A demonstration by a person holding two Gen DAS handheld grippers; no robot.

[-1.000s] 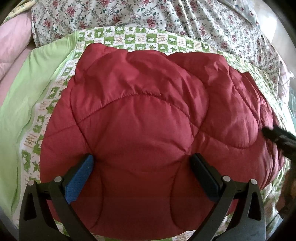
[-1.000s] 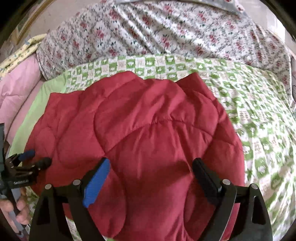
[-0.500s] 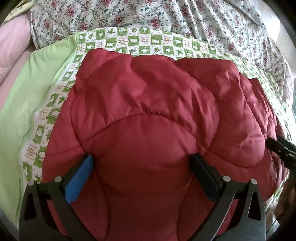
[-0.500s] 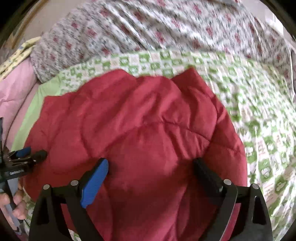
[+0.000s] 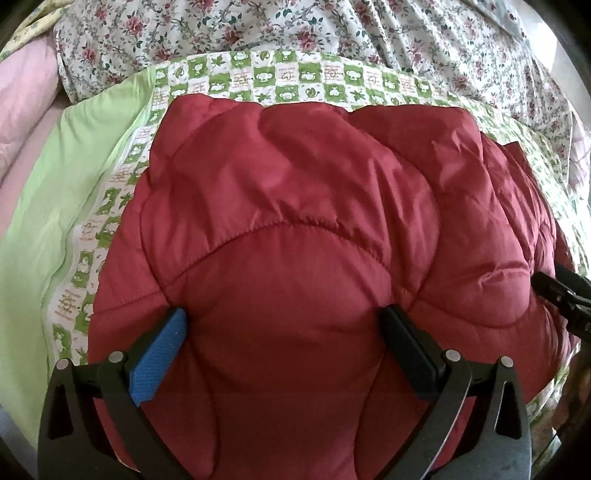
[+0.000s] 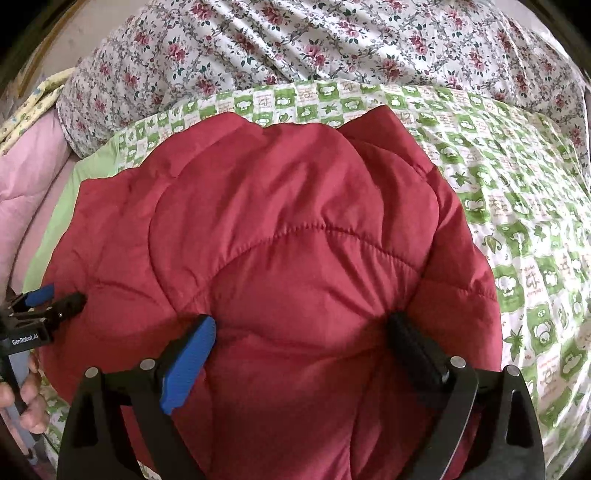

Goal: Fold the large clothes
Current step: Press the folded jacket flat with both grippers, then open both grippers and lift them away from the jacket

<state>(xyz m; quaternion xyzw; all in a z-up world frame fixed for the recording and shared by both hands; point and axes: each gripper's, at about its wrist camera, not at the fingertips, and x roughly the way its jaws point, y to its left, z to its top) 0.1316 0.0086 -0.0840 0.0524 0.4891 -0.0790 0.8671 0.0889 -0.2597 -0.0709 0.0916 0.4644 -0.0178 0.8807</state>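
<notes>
The red quilted jacket [image 5: 295,229] lies in a puffy folded bundle on the green checked sheet [image 5: 295,74], with a floral cover [image 5: 332,26] beyond it at 12 o'clock. In the left wrist view the left gripper [image 5: 284,328] stands spread wide, its blue pad at 8 o'clock and black pad at 4 o'clock, with padding bulging between them but not pinched. The right gripper [image 6: 303,332] is likewise spread, straddling a fold without clenching it; each gripper shows at the edge of the other's view.

The jacket looks light, soft and springy, with a slick shell, so I judge it will puff back open and slide unless pressed flat. The stitched seams [image 6: 303,229] and the thinner near edge seem the best hold, since thick padding would slip from the pads.
</notes>
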